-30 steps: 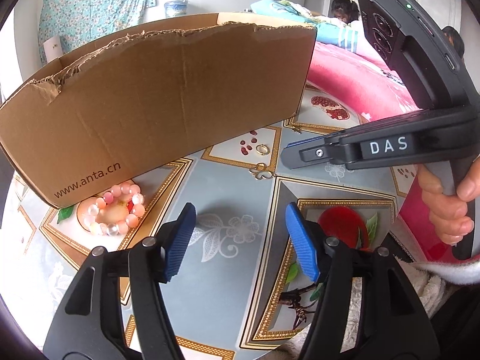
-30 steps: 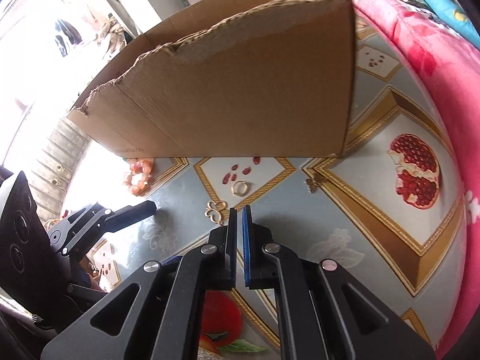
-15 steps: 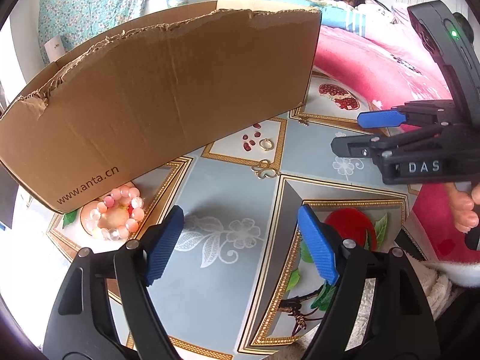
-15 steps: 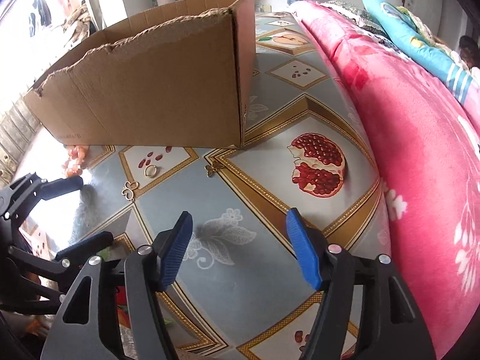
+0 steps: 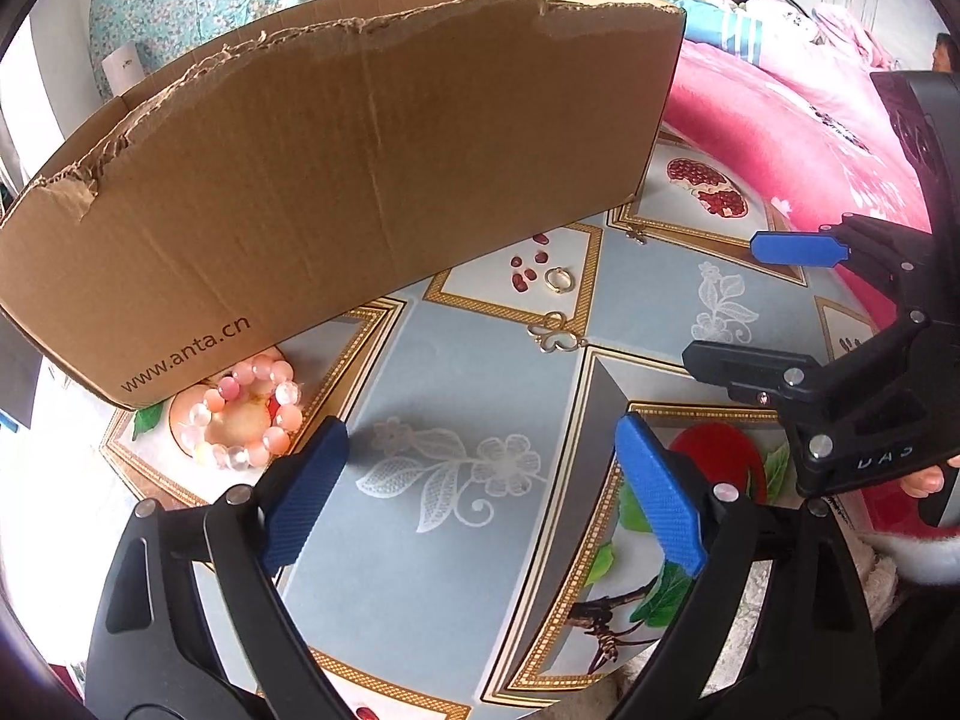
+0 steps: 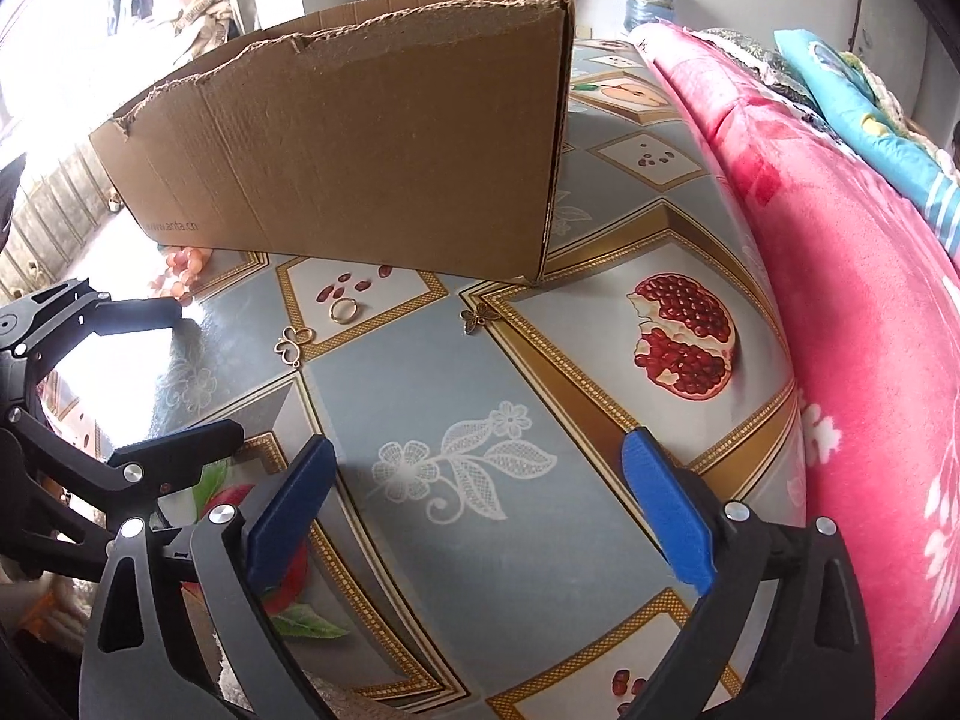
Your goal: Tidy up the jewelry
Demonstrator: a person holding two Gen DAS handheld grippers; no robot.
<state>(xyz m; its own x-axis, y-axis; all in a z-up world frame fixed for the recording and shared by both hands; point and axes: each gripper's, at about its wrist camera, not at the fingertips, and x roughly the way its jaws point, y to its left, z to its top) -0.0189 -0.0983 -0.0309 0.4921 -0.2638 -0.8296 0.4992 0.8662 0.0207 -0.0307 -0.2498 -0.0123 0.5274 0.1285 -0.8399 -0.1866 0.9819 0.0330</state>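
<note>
Setting: a cardboard box [image 5: 336, 180] stands on a patterned floor cloth [image 5: 480, 420], a pink blanket [image 6: 840, 300] along the right side.
Jewelry: four pieces lie loose on the cloth, near the box's front wall and outside it.
Bead bracelet: the pink bead bracelet [image 5: 243, 414] lies far left, partly tucked under the box's left front corner.
Gold ring: the gold ring [image 5: 558, 280] sits on a white tile beside printed pomegranate seeds, just in front of the box.
Gold looped charm: the gold looped charm [image 5: 557, 341] lies nearer than the ring, on a gold border line.
Small butterfly charm: the small butterfly charm [image 6: 478, 319] lies just off the box's right front corner.
Left fingers: the left gripper [image 5: 480, 492] hangs over bare cloth, its fingers [image 5: 306, 498] wide and opening, nothing between them, touching nothing.
Right fingers: the right gripper [image 6: 474, 510] is likewise wide and opening, empty, well short of the jewelry.
Step in hand: likely readying for a first pick; nothing seems to be in the box yet, though its inside is hidden.
Doing it well: flat, thin pieces need the fingertips brought down onto the cloth either side before closing; the bracelet suits the left side, the butterfly the right.
Risk: ring or charm may skid on the smooth cloth.
</note>
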